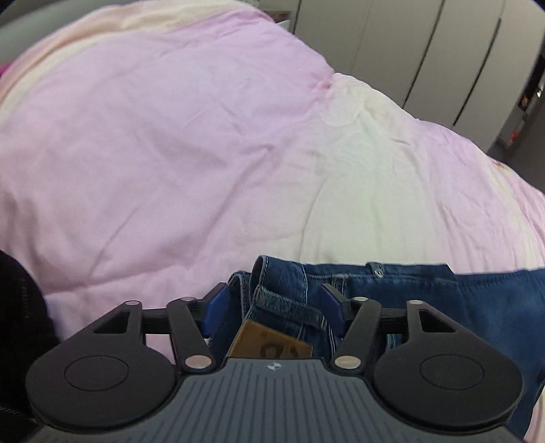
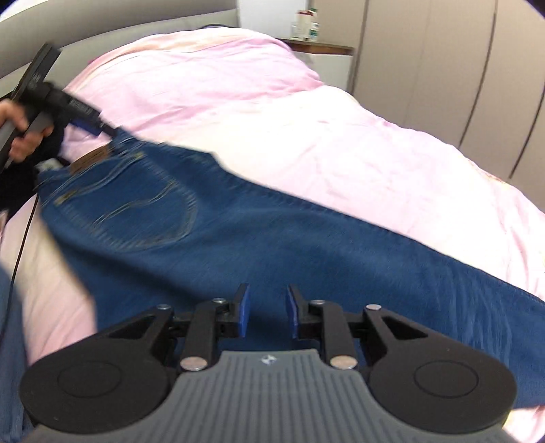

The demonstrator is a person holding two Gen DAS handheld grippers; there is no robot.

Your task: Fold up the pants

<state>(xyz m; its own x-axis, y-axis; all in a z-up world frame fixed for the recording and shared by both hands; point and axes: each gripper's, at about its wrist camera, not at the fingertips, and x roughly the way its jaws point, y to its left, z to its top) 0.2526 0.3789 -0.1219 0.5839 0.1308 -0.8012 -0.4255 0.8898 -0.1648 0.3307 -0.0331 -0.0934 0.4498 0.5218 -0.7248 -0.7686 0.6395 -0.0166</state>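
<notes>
Blue jeans (image 2: 238, 235) lie stretched across a pink bed cover, back pocket up, waist at the left. In the left wrist view my left gripper (image 1: 274, 303) has the bunched waistband (image 1: 282, 300) with its brown leather patch (image 1: 269, 342) between its blue pads. That gripper also shows in the right wrist view (image 2: 92, 119), held by a hand at the waist. My right gripper (image 2: 267, 311) hovers over the leg, jaws partly apart, with denim below them and nothing held.
The pink and cream quilt (image 1: 170, 153) covers the whole bed. Pale wardrobe doors (image 2: 442, 68) stand behind it at the right. A nightstand with bottles (image 2: 306, 30) sits at the far end. A black cable (image 2: 20, 245) runs down the left.
</notes>
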